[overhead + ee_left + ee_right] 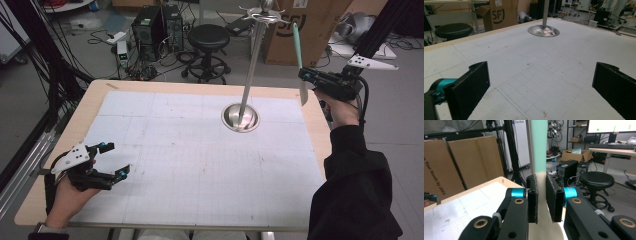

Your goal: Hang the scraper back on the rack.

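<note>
From the high view, your right claw (306, 76) is raised off the right edge of the surface (200, 150), pinching a long utensil (300, 62) with a mint-green handle and a pale blade end. It stands nearly upright: green end up, pale end hanging below the claw, long axis almost vertical with a slight lean. The metal stand (254, 55) rises from its round base (240, 117) to your left of it, with hooks at the top. The likely step is hanging the utensil there, so bring the green end toward a hook slowly and keep the axis steady; a swinging lower end could knock the pole. Your left claw (117, 160) rests low on the near left of the surface, spread and empty.

In the left gripper view, the left claw (541, 82) stands wide apart over the bare gridded surface (536, 62), the stand's base (543, 30) far ahead. Leave it parked there.

In the right gripper view, the right claw (541, 197) is pressed on the utensil (539, 152) just where green meets pale. The hold looks centred; keep the pressure even so that it does not pivot.
</note>
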Demonstrator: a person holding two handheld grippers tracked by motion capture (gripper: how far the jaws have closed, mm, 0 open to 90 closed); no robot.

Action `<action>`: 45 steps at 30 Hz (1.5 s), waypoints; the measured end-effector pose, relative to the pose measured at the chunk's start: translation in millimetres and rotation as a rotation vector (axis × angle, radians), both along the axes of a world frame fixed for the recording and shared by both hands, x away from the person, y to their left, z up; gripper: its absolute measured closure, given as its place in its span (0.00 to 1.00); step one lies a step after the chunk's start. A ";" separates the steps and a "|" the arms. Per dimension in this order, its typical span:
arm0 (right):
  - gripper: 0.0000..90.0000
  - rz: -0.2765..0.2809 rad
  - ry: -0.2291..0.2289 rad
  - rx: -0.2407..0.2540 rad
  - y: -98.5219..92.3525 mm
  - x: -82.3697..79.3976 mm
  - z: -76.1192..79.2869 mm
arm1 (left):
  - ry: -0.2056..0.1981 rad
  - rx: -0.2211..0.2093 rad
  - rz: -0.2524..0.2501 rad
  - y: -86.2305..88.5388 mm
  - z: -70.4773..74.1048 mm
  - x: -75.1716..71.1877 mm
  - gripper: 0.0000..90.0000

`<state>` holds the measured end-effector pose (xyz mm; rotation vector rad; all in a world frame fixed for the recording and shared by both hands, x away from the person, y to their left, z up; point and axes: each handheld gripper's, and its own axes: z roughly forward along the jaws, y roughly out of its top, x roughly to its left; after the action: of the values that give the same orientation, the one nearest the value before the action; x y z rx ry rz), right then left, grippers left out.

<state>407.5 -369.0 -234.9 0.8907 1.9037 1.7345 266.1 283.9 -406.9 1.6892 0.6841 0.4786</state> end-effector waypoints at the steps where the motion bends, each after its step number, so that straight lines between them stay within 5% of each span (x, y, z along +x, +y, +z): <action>1: 0.90 0.002 -0.003 0.003 0.3 1.0 -0.3 | -0.001 0.000 0.000 0.3 0.0 -0.4 0.02; 26: 0.90 0.003 0.005 -0.010 12.9 11.1 2.1 | 0.004 0.019 0.023 3.6 -2.9 -2.1 0.02; 45: 0.89 -0.029 0.023 -0.021 38.0 23.5 -11.5 | 0.016 0.021 0.023 1.2 -5.1 0.1 0.02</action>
<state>431.0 -331.0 -246.4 0.9297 1.9108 1.6914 266.1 285.1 -412.0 1.7079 0.7124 0.4903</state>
